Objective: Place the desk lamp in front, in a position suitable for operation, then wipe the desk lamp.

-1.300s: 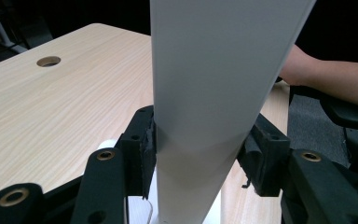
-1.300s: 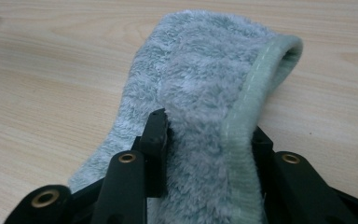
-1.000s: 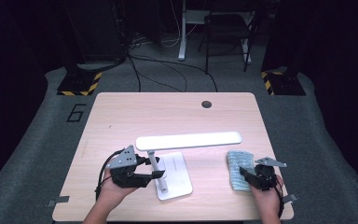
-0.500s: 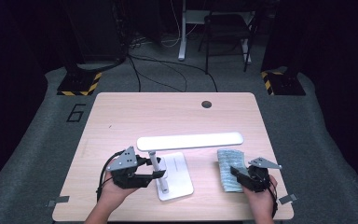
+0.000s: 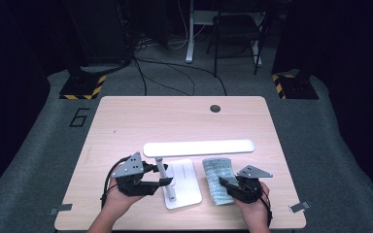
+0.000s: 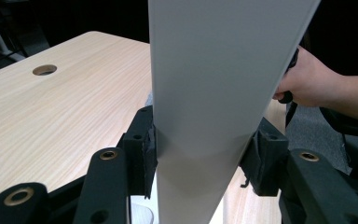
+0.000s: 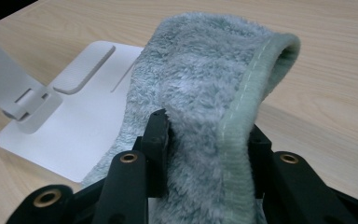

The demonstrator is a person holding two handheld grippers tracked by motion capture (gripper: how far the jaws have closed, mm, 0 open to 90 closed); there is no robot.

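Note:
A white desk lamp stands near the table's front edge, with a flat base [image 5: 187, 189], an upright arm [image 5: 161, 169] and a long head bar [image 5: 199, 147] lying crosswise above it. My left gripper [image 5: 164, 175] is shut on the lamp arm [image 6: 214, 93], and its pads [image 6: 148, 151] press on both sides. Just right of the base lies a grey-green fluffy cloth [image 5: 217, 175]. My right gripper [image 5: 226, 185] is shut on the cloth's [image 7: 205, 84] near end, which folds over between the jaws. The lamp base [image 7: 88, 121] lies to the left behind the cloth.
A round cable hole [image 5: 215, 108] sits at the table's far middle. Tape tabs [image 5: 298, 207] mark the front corners. Beyond the table stand a chair [image 5: 235, 34], floor cables and striped stands [image 5: 82, 90]. The person's other hand [image 6: 307, 81] shows right of the lamp arm.
My right gripper has moved left towards the lamp base, carrying the cloth with it and lifting slightly. The left gripper and the lamp have stayed where they were.

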